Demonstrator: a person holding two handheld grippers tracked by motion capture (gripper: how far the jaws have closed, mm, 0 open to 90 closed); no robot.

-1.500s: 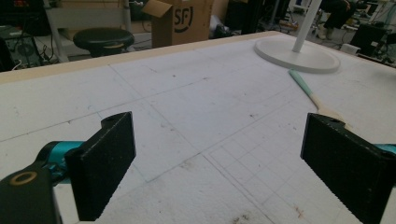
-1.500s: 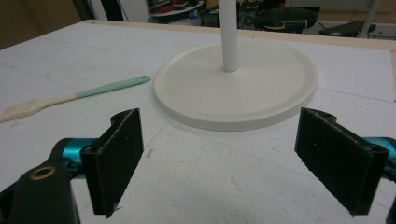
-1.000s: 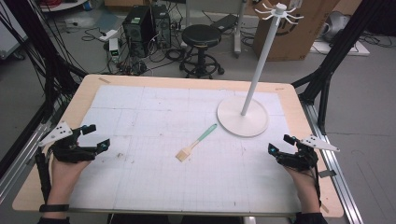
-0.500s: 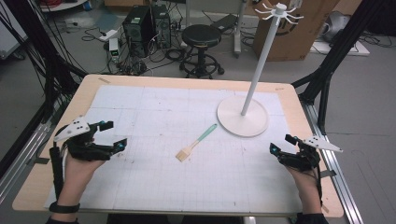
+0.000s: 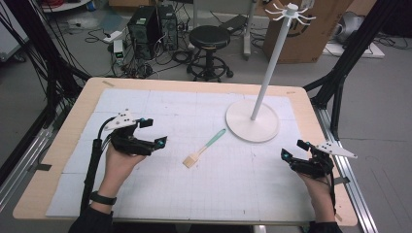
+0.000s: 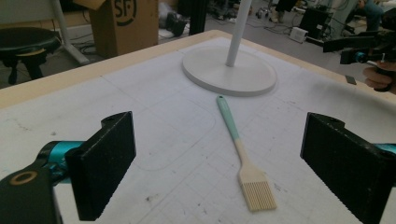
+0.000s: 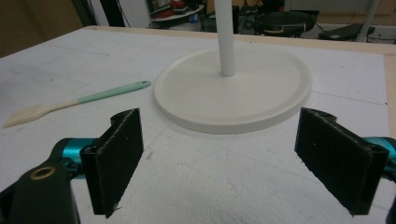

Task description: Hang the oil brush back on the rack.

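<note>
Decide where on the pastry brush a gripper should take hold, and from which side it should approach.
Grip the pastry brush at its slim mint handle, probably mid-length. It lies flat on the mat, so come from above with the open left gripper, the nearer one, its jaws set across the handle. The soft, flat bristle end offers a poorer hold.

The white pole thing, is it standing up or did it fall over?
Standing up. The white stand rests flat on the table on its round base, and its pole rises straight from it.
</note>
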